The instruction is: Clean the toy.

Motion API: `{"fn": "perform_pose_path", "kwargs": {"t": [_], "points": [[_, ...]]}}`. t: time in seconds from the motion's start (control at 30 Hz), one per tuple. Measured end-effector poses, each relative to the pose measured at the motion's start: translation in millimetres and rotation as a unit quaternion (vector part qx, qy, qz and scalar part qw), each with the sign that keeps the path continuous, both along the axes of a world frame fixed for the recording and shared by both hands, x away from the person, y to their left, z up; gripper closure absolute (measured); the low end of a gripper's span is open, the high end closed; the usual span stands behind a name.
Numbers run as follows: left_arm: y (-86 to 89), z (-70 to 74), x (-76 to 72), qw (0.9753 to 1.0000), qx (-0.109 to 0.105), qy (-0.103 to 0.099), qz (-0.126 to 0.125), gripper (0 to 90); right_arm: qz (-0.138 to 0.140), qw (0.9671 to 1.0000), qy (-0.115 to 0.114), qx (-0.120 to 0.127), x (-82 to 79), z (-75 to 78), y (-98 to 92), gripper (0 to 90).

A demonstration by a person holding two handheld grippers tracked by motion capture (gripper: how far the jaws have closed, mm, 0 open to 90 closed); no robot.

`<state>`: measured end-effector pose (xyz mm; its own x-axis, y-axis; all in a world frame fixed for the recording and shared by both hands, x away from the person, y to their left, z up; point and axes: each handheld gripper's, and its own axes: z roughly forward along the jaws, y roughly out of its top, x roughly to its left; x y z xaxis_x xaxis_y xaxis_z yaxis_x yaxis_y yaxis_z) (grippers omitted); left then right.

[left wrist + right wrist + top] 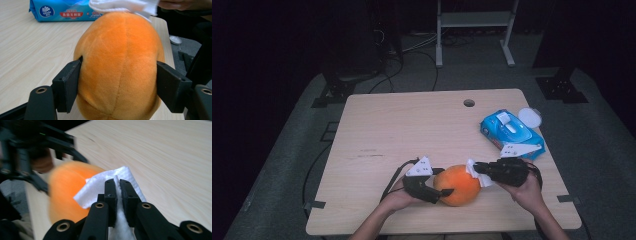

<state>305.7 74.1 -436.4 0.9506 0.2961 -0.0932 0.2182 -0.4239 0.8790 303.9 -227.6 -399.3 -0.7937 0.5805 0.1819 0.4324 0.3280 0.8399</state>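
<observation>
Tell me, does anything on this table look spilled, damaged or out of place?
Nothing stands out. The left claw grips the orange plush, the right claw pinches a white wipe against it, and the wipes pack lies intact.

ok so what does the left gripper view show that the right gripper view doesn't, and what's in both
Left gripper view alone: the blue wipes pack lying on the table beyond the toy, and the left gripper with a jaw pressed against each side of the orange plush toy.

Right gripper view alone: the right gripper, jaws shut on the white wipe.

Both: the toy, the wipe resting against it, and the wooden table.
</observation>
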Motion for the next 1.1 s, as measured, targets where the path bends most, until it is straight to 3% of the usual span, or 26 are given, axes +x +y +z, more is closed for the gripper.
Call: {"fn": "perform_pose_path", "kwargs": {"t": [0.1, 0.23, 0.5, 0.57, 0.63, 0.8, 0.87, 0.97, 1.1], "points": [[1.4, -0.3, 1.2, 1.0000, -0.003, 0.005, 0.001, 26.2, -0.019, 0.9996, 0.018, 0.005, 6.7, -7.1, -13.4, 83.8], [0.0, 0.6, 0.6, 1.0000, -0.001, 0.002, 0.002, 26.3, -0.021, 0.9997, 0.015, -0.004, 5.3, -5.1, -12.1, 83.8], [-9.2, 6.4, -6.5, 0.9999, 0.008, -0.013, 0.001, 25.0, 0.028, 0.9995, -0.013, 0.001, -11.6, 12.2, 23.0, 83.7], [-9.0, 5.6, -5.9, 0.9999, 0.003, -0.015, -0.002, 19.9, 0.031, 0.9992, -0.022, -0.012, -13.7, 13.6, 26.9, 83.7], [-8.1, 4.1, -3.3, 1.0000, -0.004, -0.004, -0.007, 11.5, 0.032, 0.9994, -0.015, -0.006, -11.2, 10.9, 23.2, 83.7], [-7.5, -5.8, 4.0, 0.9997, -0.018, 0.012, -0.014, 4.6, 0.028, 0.9996, 0.001, 0.010, -6.2, 6.3, 14.3, 83.7], [-10.8, -8.0, 2.2, 0.9994, -0.015, 0.013, -0.028, 9.7, 0.028, 0.9996, -0.001, 0.009, -6.7, 6.2, 16.2, 83.7], [-10.9, 2.9, -2.3, 0.9997, -0.015, 0.002, -0.017, 22.8, 0.023, 0.9997, -0.008, 0.006, -9.5, 9.4, 20.1, 83.7], [-2.1, 28.3, -4.7, 0.9987, -0.050, 0.004, -0.006, 29.2, 0.014, 0.9995, -0.022, 0.020, -11.2, 18.8, 18.2, 83.7]]}}
